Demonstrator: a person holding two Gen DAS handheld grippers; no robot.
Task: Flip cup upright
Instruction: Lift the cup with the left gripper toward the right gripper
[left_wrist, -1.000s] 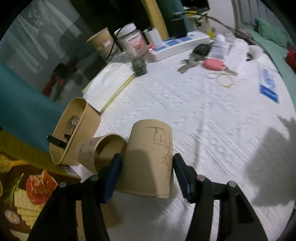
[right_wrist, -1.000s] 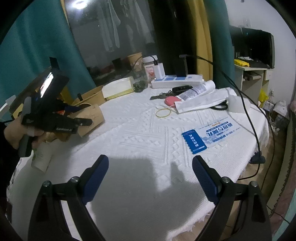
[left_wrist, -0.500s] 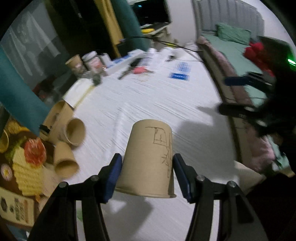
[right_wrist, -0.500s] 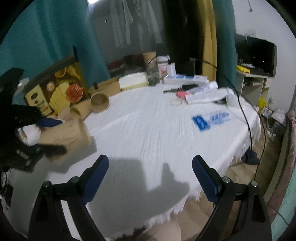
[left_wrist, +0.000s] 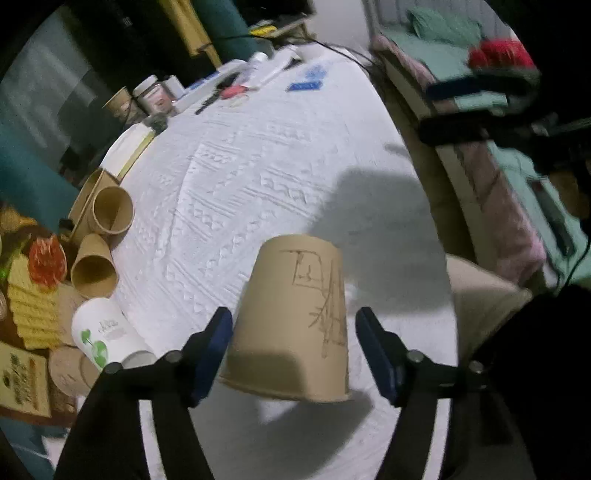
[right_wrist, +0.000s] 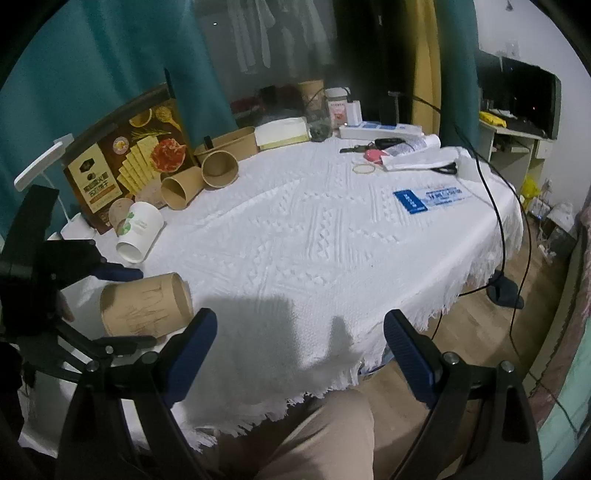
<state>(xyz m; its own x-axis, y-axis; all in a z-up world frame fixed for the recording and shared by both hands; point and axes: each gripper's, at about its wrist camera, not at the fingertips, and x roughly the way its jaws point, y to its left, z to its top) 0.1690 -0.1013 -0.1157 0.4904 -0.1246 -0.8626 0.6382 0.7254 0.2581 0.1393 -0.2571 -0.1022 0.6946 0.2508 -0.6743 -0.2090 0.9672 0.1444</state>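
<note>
My left gripper (left_wrist: 295, 350) holds a brown paper cup (left_wrist: 291, 321) with a pen sketch on its side, above the white tablecloth (left_wrist: 258, 177). Its closed bottom points away from me and its open rim toward me. A narrow gap shows beside the right finger (left_wrist: 373, 347). In the right wrist view the same cup (right_wrist: 146, 308) lies sideways in the left gripper (right_wrist: 122, 306) above the table's near left edge. My right gripper (right_wrist: 299, 354) is open and empty, off the table's front edge.
Several paper cups lie on their sides at the table's left: two brown ones (right_wrist: 219, 170) (right_wrist: 181, 190) and a white one (right_wrist: 140, 232). A cracker box (right_wrist: 125, 158) stands behind them. Keys, a rubber band and a blue leaflet (right_wrist: 428, 197) lie at the far side.
My left gripper has lifted the sketched cup away from the other cups and carried it toward the table's near edge. My right gripper has pulled back and risen, still open.
</note>
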